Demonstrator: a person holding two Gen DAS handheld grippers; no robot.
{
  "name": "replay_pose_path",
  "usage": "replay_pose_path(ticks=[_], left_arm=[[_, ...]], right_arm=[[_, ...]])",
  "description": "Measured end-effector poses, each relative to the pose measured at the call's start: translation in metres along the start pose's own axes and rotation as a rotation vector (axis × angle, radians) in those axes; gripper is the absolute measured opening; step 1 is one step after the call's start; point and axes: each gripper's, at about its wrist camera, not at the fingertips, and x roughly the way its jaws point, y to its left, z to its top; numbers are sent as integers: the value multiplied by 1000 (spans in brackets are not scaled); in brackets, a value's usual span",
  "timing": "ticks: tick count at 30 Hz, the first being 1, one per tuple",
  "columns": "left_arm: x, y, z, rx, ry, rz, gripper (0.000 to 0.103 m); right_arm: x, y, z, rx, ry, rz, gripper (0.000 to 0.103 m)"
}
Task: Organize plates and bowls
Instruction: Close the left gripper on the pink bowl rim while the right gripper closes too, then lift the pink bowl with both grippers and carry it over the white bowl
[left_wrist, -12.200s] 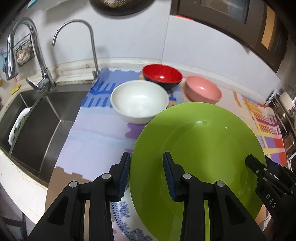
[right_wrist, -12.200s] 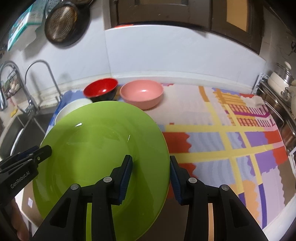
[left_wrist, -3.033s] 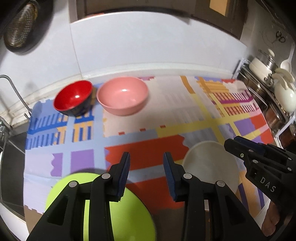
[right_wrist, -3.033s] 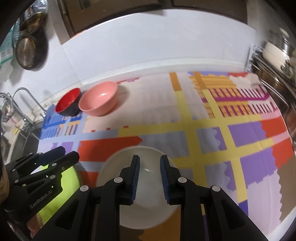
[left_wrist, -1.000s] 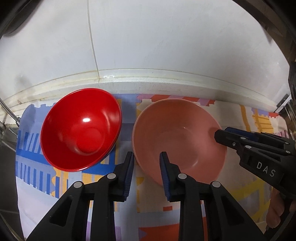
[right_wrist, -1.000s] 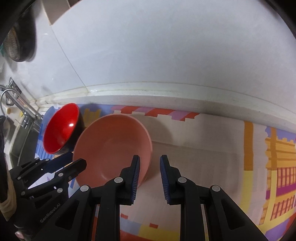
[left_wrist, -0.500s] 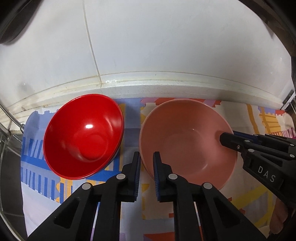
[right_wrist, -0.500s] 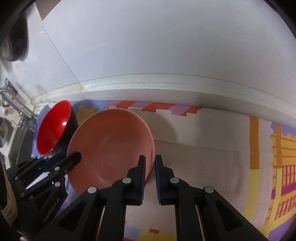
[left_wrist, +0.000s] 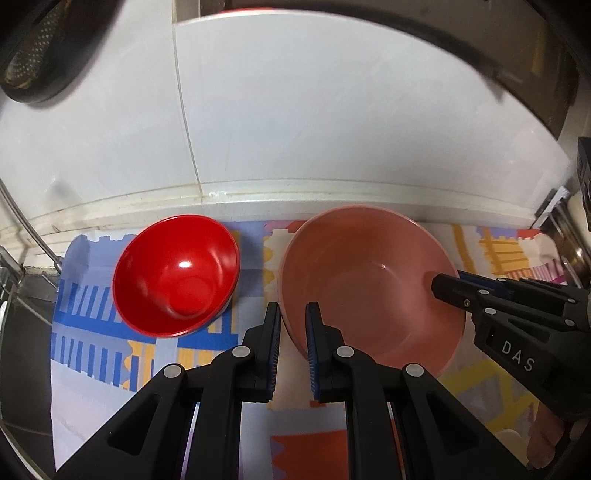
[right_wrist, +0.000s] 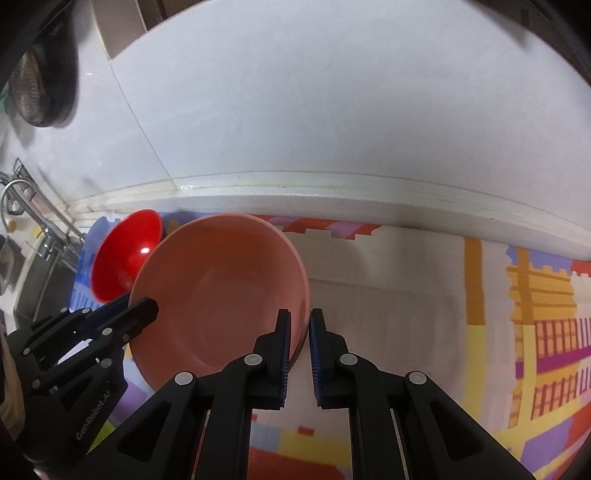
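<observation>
Both our grippers have clamped the pink bowl (left_wrist: 369, 288) since a second ago, when their jaws stood apart around its rim, and the bowl now sits higher against the wall. Nearest us, our left gripper (left_wrist: 291, 332) pinches the bowl's left rim and our right gripper (right_wrist: 299, 336) pinches its right rim, one finger inside the wall and one outside on each. Just left of it the red bowl (left_wrist: 177, 275) rests on the patterned mat (right_wrist: 406, 295), whose right stretch lies bare, and beyond both rises the white backsplash (left_wrist: 332, 122).
</observation>
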Motion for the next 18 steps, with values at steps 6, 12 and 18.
replay_pose_path(ticks=[6, 12, 18], left_arm=[[-26, -7, -11, 10, -30, -43, 15], [-51, -17, -24, 36, -46, -81, 15], [-72, -31, -41, 72, -51, -113, 15]], right_arm=[[-33, 4, -12, 14, -51, -17, 12], [-66, 6, -32, 18, -91, -53, 12], [-95, 4, -57, 37, -111, -83, 12]])
